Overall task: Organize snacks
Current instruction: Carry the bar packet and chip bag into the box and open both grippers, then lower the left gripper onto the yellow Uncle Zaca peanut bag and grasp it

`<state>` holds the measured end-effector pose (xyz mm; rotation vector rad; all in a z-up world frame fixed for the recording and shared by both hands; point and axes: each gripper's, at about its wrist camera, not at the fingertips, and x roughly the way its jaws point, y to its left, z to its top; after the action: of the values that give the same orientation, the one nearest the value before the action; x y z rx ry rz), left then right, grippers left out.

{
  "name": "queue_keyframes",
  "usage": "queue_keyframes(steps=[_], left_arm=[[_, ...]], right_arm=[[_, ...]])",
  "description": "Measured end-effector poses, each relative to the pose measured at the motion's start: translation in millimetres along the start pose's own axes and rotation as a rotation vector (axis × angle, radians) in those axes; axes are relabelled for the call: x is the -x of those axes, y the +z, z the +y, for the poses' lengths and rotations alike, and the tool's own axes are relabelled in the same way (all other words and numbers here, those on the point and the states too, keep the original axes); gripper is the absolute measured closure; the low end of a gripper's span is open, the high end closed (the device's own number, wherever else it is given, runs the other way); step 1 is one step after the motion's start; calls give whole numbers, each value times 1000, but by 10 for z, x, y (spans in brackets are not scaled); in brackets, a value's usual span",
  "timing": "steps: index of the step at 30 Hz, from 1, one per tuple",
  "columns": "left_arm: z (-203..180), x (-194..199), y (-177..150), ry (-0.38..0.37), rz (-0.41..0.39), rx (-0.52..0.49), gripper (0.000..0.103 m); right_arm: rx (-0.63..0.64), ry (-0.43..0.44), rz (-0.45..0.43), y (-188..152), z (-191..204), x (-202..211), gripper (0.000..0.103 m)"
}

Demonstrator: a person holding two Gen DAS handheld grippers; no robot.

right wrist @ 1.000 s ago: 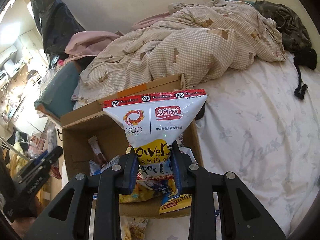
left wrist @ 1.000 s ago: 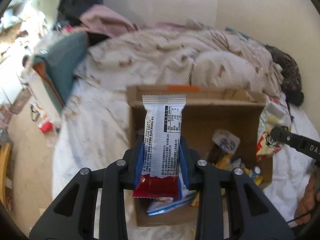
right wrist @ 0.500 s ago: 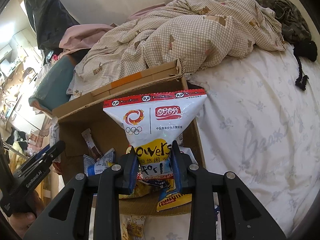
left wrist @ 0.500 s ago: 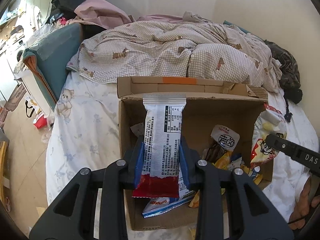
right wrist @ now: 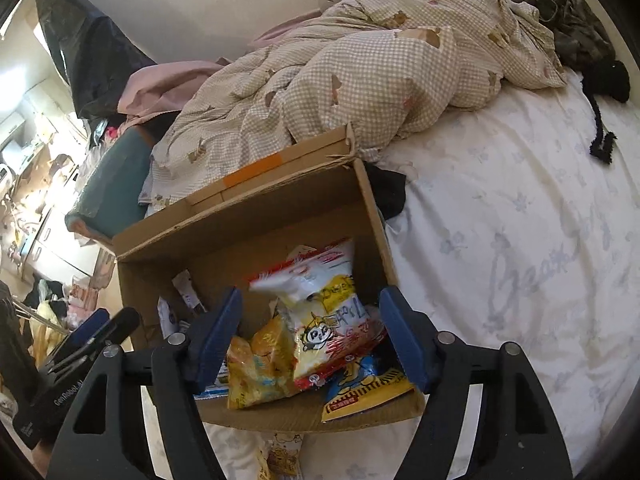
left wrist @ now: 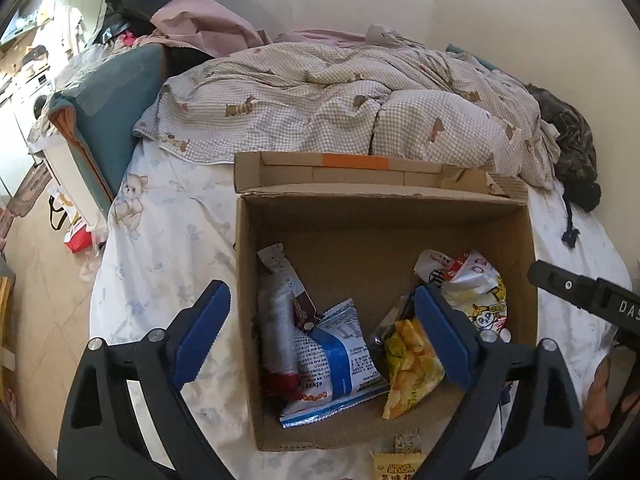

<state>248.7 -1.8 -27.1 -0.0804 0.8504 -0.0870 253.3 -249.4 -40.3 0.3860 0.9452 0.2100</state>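
You held both tools over the open brown cardboard box on the white printed bedsheet. Your left gripper was opening wide with nothing between its jaws. Your right gripper was opening too, and the white-and-yellow crinkly snack bag lay loose below it, unpinched. Several packets already sat inside the box. One small yellow packet remained outside, at six o'clock from the box, so I judged the sorting nearly finished.
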Motion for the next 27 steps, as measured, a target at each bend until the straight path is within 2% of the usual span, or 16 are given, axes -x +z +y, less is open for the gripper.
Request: queue_keyframes(steps=[16, 27], left_arm=[[93, 154, -82, 13, 14, 32, 11], [61, 468, -296, 22, 16, 29, 11]], right_arm=[[-15, 30, 15, -38, 20, 66, 28], [-41, 28, 13, -234, -7, 405, 28]])
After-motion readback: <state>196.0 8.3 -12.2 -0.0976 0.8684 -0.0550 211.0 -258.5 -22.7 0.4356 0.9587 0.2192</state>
